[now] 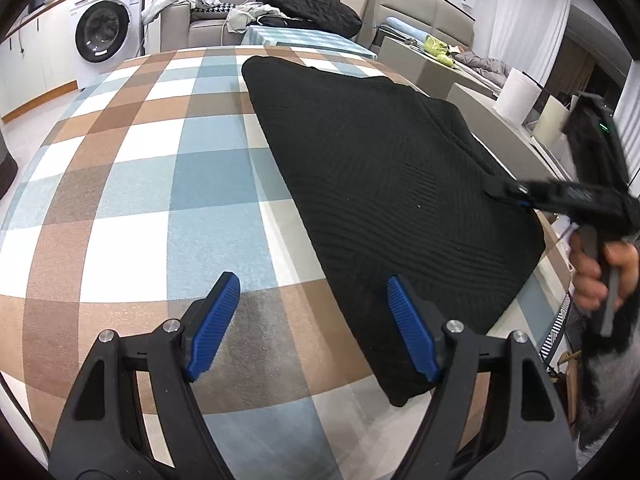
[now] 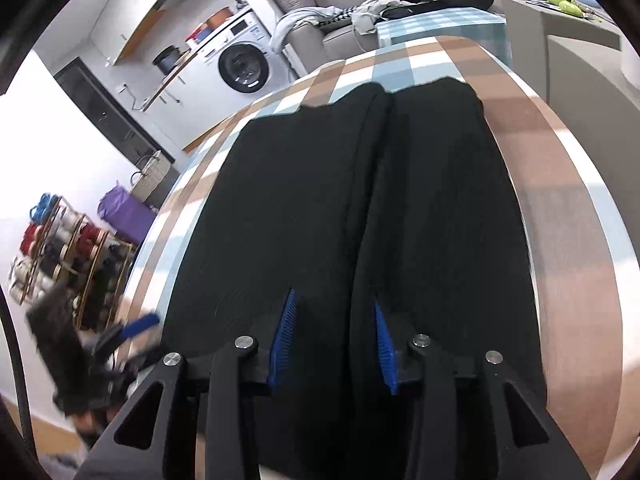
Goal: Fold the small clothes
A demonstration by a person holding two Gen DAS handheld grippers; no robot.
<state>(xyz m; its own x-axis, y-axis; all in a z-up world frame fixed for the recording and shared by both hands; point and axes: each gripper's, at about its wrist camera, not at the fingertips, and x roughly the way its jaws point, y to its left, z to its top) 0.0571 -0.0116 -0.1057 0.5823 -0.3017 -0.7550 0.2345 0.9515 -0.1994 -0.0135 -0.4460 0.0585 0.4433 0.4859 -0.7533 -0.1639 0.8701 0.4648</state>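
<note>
A black knitted garment [image 1: 384,168] lies folded lengthwise on the checked tablecloth [image 1: 132,184]. My left gripper [image 1: 312,320] is open and empty, hovering over the cloth at the garment's near left corner; its right pad [image 1: 408,320] is above the garment's edge. The right gripper [image 1: 516,194] shows at the garment's right edge, its tips on a raised bit of fabric. In the right wrist view the garment [image 2: 320,220] shows two long folded halves side by side. The right gripper [image 2: 334,344] stands partly open, astride the central fold line. The left gripper [image 2: 132,330] appears blurred at the left.
A washing machine [image 1: 104,28] stands at the back left. A sofa with a pile of clothes [image 1: 308,4] is behind the table. A white paper roll [image 1: 516,96] and boxes sit off the table's right. A rack of yarn spools [image 2: 60,248] is on the floor.
</note>
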